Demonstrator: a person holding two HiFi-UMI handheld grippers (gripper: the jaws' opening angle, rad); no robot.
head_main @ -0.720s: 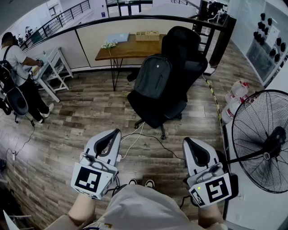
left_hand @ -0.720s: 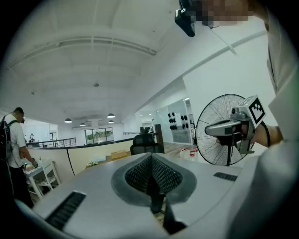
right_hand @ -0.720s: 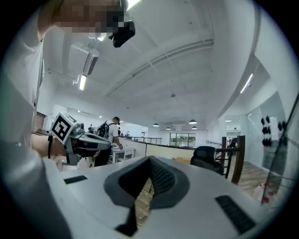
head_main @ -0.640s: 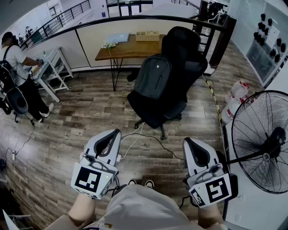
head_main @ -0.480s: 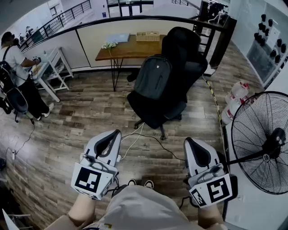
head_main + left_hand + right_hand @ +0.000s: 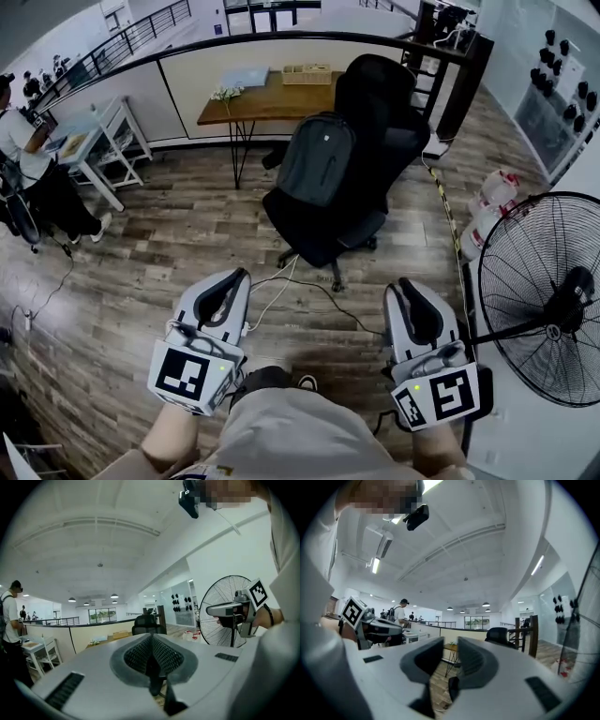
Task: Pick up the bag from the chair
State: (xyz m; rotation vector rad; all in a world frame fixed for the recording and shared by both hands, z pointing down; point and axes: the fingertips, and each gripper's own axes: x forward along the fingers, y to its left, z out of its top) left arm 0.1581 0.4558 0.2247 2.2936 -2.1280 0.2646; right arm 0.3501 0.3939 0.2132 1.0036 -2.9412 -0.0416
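Observation:
A dark grey backpack [image 6: 317, 157] stands upright on the seat of a black office chair [image 6: 375, 112], leaning on its backrest, in the middle of the head view. Both grippers are held low and near me, well short of the chair. My left gripper [image 6: 236, 275] is shut and empty; its ribbed pads meet at the tip in the left gripper view [image 6: 151, 638]. My right gripper [image 6: 405, 286] holds nothing, and a narrow gap shows between its pads [image 6: 450, 645]. The chair appears small and far off in both gripper views [image 6: 143, 622] [image 6: 498, 634]; the bag cannot be made out there.
A wooden desk [image 6: 267, 98] stands behind the chair against a curved half-wall. A large standing fan [image 6: 544, 309] is close at my right, with water jugs [image 6: 492, 211] beyond it. Cables [image 6: 281, 286] trail on the wood floor. A person [image 6: 28, 159] is by a white table [image 6: 94, 131] far left.
The person at the far left has moved further left. My foot has come forward, and the right gripper has shifted slightly forward and right. The bag and chair stay put.

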